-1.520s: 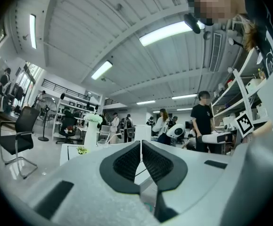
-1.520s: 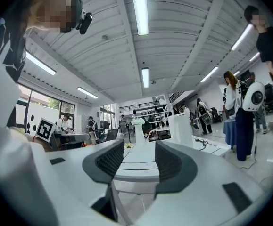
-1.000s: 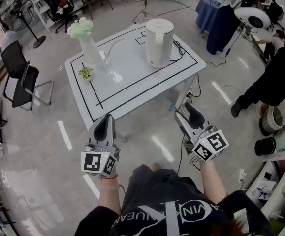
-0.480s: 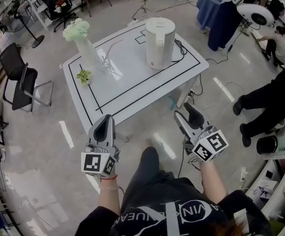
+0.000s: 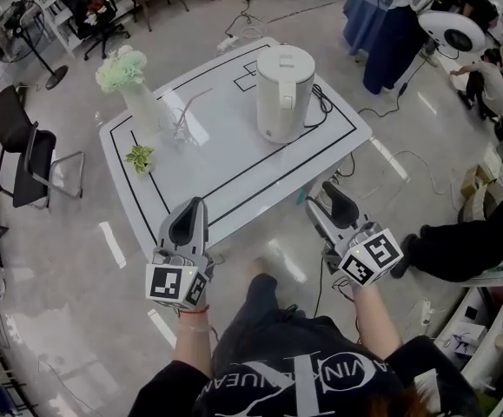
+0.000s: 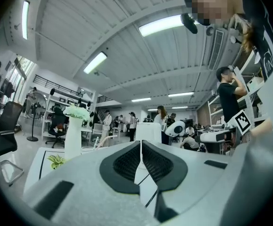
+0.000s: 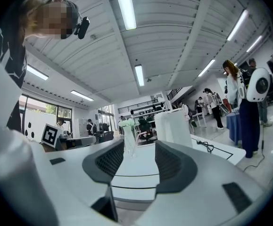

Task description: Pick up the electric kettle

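Observation:
The white electric kettle (image 5: 284, 92) stands upright at the far right of the white table (image 5: 234, 159), its black cord (image 5: 322, 104) trailing beside it. Both grippers hang in front of the table's near edge, well short of the kettle. My left gripper (image 5: 190, 213) is shut and empty; in the left gripper view its pads (image 6: 127, 161) almost meet, and the kettle (image 6: 148, 132) shows far beyond them. My right gripper (image 5: 333, 200) is open and empty. In the right gripper view the kettle (image 7: 174, 126) stands right of the gap between the pads (image 7: 109, 160).
A white vase of pale flowers (image 5: 129, 81), a clear glass piece (image 5: 180, 115) and a small green plant (image 5: 138, 157) stand on the table's left half. A black chair (image 5: 25, 146) stands left of the table. A person's legs (image 5: 468, 246) are at the right; cables lie on the floor.
The table and kettle have drawn closer as the person stepped forward. Both grippers keep their place in view and their jaws are unchanged. The person at right has shifted.

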`<state>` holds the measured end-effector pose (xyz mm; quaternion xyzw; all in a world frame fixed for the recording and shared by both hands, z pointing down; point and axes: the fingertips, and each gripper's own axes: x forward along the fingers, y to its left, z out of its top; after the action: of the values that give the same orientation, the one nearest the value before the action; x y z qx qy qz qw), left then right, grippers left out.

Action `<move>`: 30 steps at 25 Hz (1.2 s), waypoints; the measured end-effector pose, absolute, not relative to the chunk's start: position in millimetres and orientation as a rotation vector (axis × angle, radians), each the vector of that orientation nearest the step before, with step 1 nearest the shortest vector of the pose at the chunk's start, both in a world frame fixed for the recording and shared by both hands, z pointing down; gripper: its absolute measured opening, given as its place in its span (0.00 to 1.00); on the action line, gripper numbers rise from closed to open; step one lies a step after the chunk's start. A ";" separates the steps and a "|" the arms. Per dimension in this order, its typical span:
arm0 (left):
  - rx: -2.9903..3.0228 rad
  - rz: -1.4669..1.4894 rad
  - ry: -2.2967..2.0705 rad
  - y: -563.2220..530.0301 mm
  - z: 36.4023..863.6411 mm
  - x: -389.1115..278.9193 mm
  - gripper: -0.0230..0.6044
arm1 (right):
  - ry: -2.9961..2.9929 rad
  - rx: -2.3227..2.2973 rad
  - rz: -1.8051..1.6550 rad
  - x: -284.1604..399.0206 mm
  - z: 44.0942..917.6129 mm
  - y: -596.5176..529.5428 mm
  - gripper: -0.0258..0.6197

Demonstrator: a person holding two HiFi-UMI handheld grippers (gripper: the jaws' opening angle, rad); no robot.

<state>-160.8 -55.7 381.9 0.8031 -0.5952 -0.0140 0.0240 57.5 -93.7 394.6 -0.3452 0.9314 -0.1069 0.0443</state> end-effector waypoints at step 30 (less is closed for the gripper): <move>2.581 -0.090 -1.617 -206.2 397.5 -165.5 0.06 | 2.822 -1.093 -0.365 8.3 402.3 -215.8 0.33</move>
<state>-165.5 -206.2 397.5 0.8460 -0.5302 -0.0295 0.0473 8.3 -215.8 402.3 -0.3582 0.9248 -0.1195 0.0465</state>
